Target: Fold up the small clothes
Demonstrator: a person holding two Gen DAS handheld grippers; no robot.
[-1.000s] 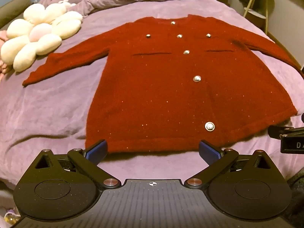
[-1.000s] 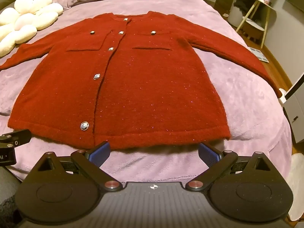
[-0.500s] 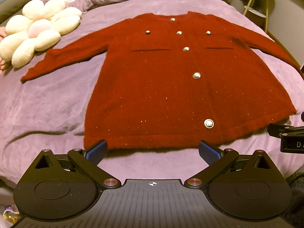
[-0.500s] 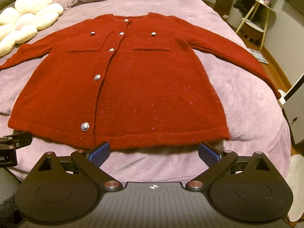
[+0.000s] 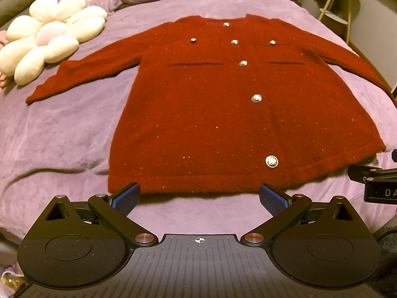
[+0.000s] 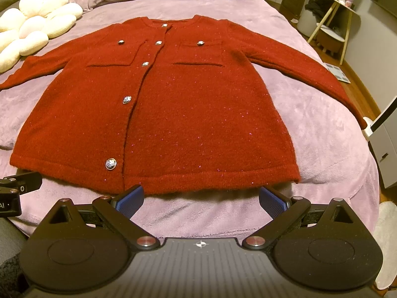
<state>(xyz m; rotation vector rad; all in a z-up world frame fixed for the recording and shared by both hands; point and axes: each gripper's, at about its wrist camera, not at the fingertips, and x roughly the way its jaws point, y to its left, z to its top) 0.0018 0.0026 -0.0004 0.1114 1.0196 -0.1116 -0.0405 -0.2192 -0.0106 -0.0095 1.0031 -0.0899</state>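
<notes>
While the red cardigan (image 5: 223, 114) lies flat, buttoned, sleeves outstretched on the purple bed (image 5: 62, 136), we hold our left gripper (image 5: 199, 196) and right gripper (image 6: 201, 196) spread, empty, just short of its hem.

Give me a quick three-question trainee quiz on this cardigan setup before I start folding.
1. True or false: the red cardigan lies spread flat, front up, on the purple bedspread.
2. Which gripper already holds fabric? A) left gripper B) right gripper C) neither
3. Fill in: the cream flower-shaped cushion lies beyond the cardigan's ____ sleeve, from the operator's side.

Key: 1 true; 2 C, both are open, just short of the hem; 3 left.
</notes>
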